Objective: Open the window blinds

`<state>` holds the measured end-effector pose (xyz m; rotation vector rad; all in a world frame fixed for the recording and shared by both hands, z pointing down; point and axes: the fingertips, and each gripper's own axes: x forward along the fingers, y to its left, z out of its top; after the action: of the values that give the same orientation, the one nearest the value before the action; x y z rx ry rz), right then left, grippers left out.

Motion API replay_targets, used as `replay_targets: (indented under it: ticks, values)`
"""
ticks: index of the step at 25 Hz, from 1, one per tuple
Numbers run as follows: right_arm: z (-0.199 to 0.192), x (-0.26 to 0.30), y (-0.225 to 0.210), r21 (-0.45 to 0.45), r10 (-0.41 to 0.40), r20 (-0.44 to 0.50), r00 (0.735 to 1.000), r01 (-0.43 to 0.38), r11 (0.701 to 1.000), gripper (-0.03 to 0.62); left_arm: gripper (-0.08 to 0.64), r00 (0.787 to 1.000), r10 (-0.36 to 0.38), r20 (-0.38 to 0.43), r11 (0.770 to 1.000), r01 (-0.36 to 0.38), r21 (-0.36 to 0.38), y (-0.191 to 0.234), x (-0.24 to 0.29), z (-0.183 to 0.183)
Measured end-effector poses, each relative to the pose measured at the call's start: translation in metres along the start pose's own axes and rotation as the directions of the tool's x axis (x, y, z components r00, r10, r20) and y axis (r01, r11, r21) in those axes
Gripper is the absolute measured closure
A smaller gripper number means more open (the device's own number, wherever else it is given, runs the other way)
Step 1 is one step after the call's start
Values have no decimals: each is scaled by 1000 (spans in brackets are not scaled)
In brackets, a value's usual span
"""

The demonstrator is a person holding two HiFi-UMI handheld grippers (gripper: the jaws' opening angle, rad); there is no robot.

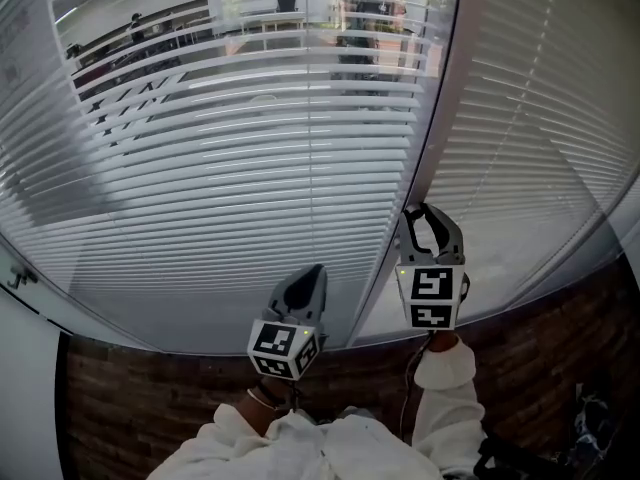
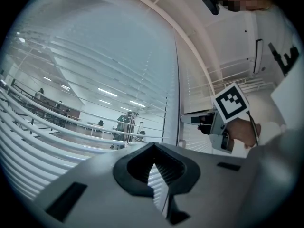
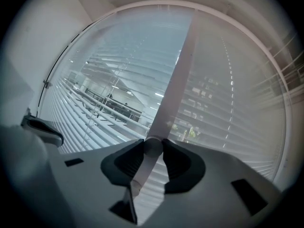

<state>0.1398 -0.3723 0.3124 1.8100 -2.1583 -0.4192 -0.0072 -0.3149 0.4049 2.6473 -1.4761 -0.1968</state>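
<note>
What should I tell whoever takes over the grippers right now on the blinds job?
Right gripper: clamped on the tilt wand between the two blinds.
Left gripper: jaws together, empty, held near the left blind.
Done: wand gripped; the left blind's slats are tilted enough to see through.
Left: the right blind looks more closed; likely twist the wand until it opens, then release.

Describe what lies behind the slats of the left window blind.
Through the tilted slats shows a lit room with tables and a person standing. The slats cover it in strips, and lower down they overlap and hide everything.
</note>
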Motion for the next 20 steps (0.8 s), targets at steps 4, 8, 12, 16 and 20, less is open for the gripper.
replay_targets:
  ticks: [4,8,12,16,20]
  values:
    - [-11,-38,8,162,-151,118,981,131,978,457,558,1000,23,-3,1000,-23,-1,4,-10,-2]
    - [-22,-54,60,317,-116,197,974,49,947,461,559,997,83,-10,996,-83,-13,22,-19,-3]
    - [-31,-54,99,393,-18,201,979,-64,917,572,560,991,125,-41,991,-127,-34,31,-34,-16]
    - [-49,-55,124,409,49,160,986,-112,906,580,559,987,139,-83,989,-143,-48,34,-49,-34]
    - [-41,-55,130,397,74,178,981,-141,907,581,560,987,143,-72,989,-146,-33,34,-52,-29]
